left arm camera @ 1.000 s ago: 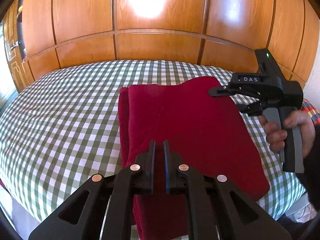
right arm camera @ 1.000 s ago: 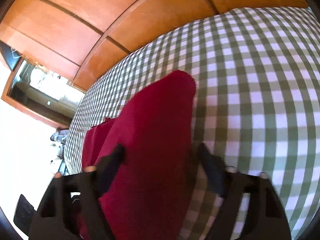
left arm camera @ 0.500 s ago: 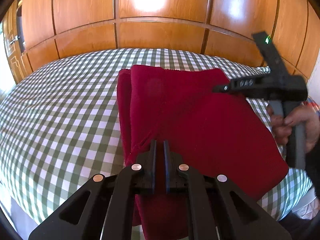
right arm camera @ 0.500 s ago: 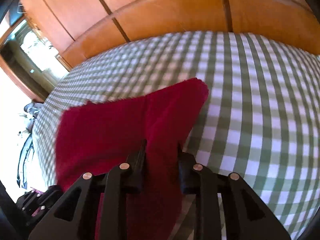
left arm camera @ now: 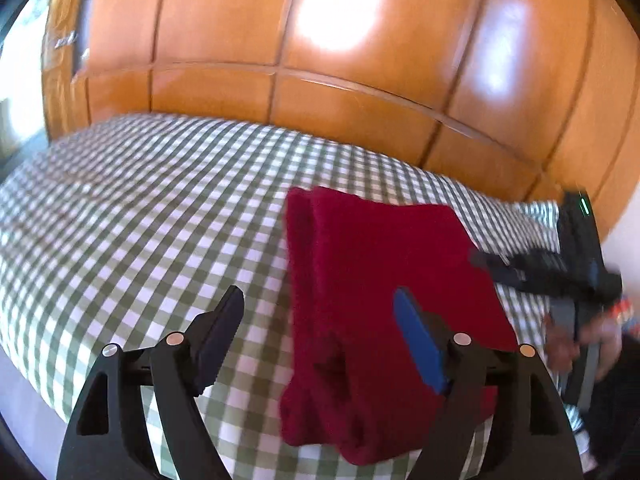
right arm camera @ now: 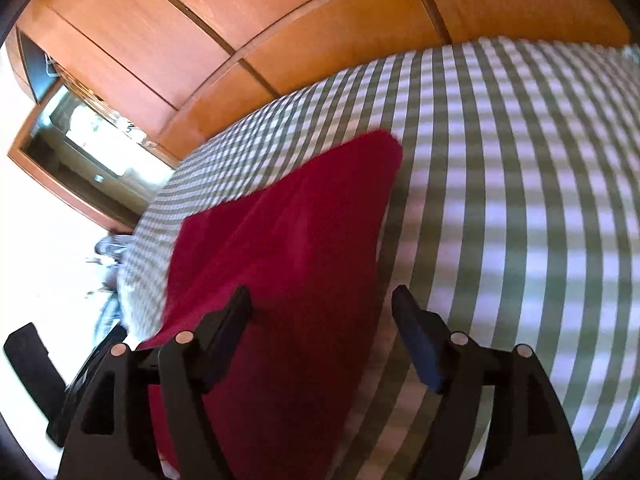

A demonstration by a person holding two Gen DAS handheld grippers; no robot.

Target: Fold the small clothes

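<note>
A folded dark red garment [left arm camera: 384, 288] lies flat on the green-and-white checked bed [left arm camera: 140, 220]. My left gripper [left arm camera: 320, 312] hovers over the garment's near edge, its jaws opening wide; the cloth lies below and between them, untouched by the pads. In the right wrist view the same red garment [right arm camera: 288, 264] spreads under my right gripper [right arm camera: 320, 304], whose jaws are also opening, with no pad pressing the cloth. The right gripper [left arm camera: 500, 264] shows blurred at the garment's right edge in the left wrist view, held by a hand [left arm camera: 580, 340].
Glossy wooden wardrobe panels [left arm camera: 320, 60] stand behind the bed. A mirror in a wooden frame [right arm camera: 88, 152] sits at the left in the right wrist view. Checked bedcover stretches to the left [left arm camera: 100, 240] and to the right [right arm camera: 520, 200] of the garment.
Both grippers have let go of the red garment and their jaws have spread wide. The garment now lies flat on the bed. The left gripper has shifted left and rolled.
</note>
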